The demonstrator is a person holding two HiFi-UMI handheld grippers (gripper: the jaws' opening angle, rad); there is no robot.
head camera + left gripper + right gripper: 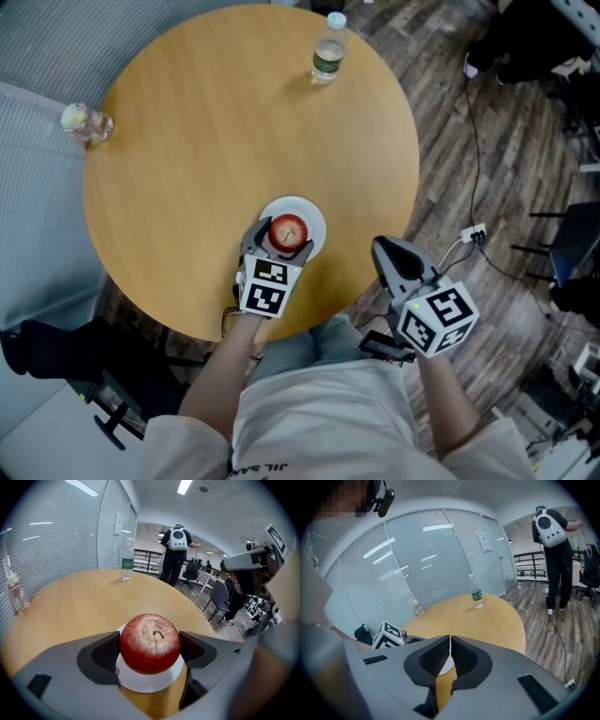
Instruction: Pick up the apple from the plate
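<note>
The apple point(150, 641) is seen directly between the jaws of the left gripper point(150, 651), stem up. The ribbed pad on the left is pressed to its flank and the pad on the right appears to meet its other side, so the fruit is judged to be clamped. Just beneath the jaws the white plate point(151, 685) shows. Whether the apple has been raised clear of the plate cannot be told.

The coming move is judged to be a straight lift. The apple is centred in the claw rather than ahead of it, and being round it offers no long axis to align.

In the head view the left gripper point(278, 246) is placed over the plate point(315, 221) at the near edge of the round wooden table point(206, 141). The right gripper point(394, 258) is held off the table edge, well apart from the apple point(288, 231). Its jaws are seen brought together with nothing between them in its own view point(450, 656).

Far ahead of the left claw a water bottle point(126, 565) stands upright. A smaller bottle point(16, 595) stands far off to its left.
</note>
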